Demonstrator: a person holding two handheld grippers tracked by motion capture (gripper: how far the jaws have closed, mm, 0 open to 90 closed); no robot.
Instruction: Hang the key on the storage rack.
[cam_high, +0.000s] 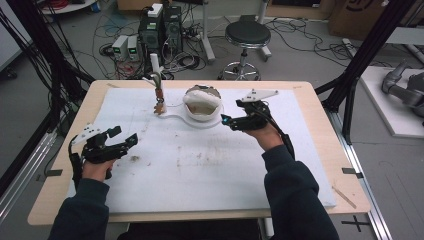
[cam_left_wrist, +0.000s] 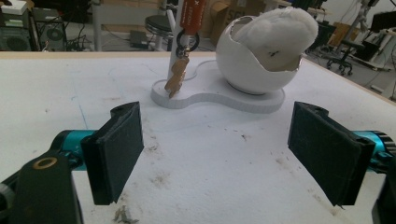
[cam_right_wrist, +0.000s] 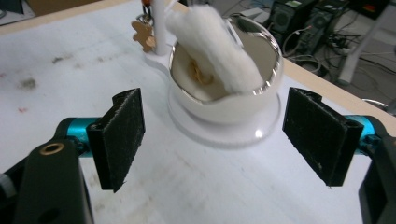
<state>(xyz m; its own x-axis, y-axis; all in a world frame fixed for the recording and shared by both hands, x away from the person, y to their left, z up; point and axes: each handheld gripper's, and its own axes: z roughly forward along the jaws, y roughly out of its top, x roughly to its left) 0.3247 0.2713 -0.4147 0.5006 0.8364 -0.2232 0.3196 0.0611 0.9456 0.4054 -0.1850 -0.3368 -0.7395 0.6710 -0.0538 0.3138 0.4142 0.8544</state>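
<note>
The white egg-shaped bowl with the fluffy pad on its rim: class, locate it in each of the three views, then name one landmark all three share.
High view: white bowl at top centre, near the table's far edge.
Left gripper view: upper right, beyond the open jaws.
Right gripper view: upper centre, close ahead between the open jaws.
Shared landmark: the brown tag hanging from the post beside it.

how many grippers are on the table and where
2, both open: the left gripper over the near-left of the white mat, the right gripper just right of the white bowl.

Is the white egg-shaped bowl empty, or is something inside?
Not empty: white fluffy padding hangs over the bowl rim, and something small and golden lies inside.
</note>
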